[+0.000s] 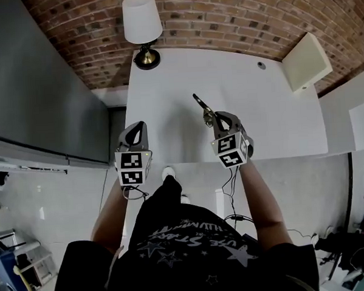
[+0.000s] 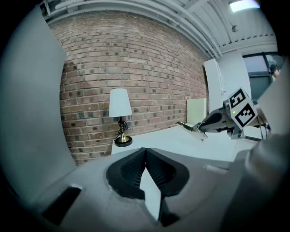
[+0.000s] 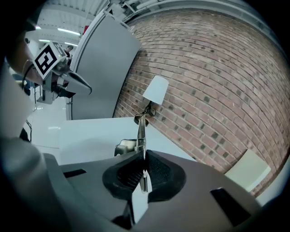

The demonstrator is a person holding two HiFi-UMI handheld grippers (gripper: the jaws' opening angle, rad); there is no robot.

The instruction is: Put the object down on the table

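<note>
the right gripper [image 1: 210,117] is pinching a slim metal tool [image 1: 201,104]: in the right gripper view its dark ribbed pads [image 3: 156,170] are pressed onto the tool's thin shank, and the rest of the tool sticks out past the fingertips, pointing toward the back of the table. the tool is over the middle of the white table [image 1: 167,88]; whether its tip touches the top cannot be told. the left gripper [image 1: 137,127] hovers at the table's near left edge, well apart from the right one, its claw pressed together with nothing between the pads. the tabletop is plain white. a lamp [image 1: 142,22] with a white shade and a brass foot stands at its far left corner, and a small round fitting [image 1: 261,64] sits near the far right. a pale beige board [image 1: 306,61] stands at the table's far right corner, by the red brick wall [image 1: 224,15] that runs behind the table. a large grey panel [image 1: 40,100] stands to the left. the floor [image 1: 63,203] is pale and glossy, and a cable [image 1: 230,194] hangs below the right gripper.
</note>
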